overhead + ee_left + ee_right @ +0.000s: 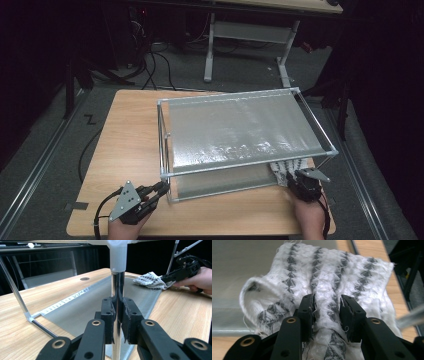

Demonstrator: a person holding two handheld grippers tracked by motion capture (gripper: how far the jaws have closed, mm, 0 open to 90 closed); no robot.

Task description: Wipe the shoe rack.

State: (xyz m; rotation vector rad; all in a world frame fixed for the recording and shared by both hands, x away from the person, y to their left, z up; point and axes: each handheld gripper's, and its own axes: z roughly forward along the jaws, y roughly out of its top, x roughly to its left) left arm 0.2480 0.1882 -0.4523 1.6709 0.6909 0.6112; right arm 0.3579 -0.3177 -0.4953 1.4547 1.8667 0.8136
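High view: left gripper (161, 188) sits at the near-left corner of the wire rack (240, 95) on the wooden table (125, 145), jaws clamped on the rack's upright chrome post (117, 297), pads tight against it on both sides. Right gripper (295, 176) is at the near-right corner, pinching a bunched fold of a white cloth with grey stripes (324, 277). Cloth lies on the table at the right edge of the rack's grey lower sheet (82, 310), under the top shelf; the left gripper view shows it pulled up slightly at the pinch.
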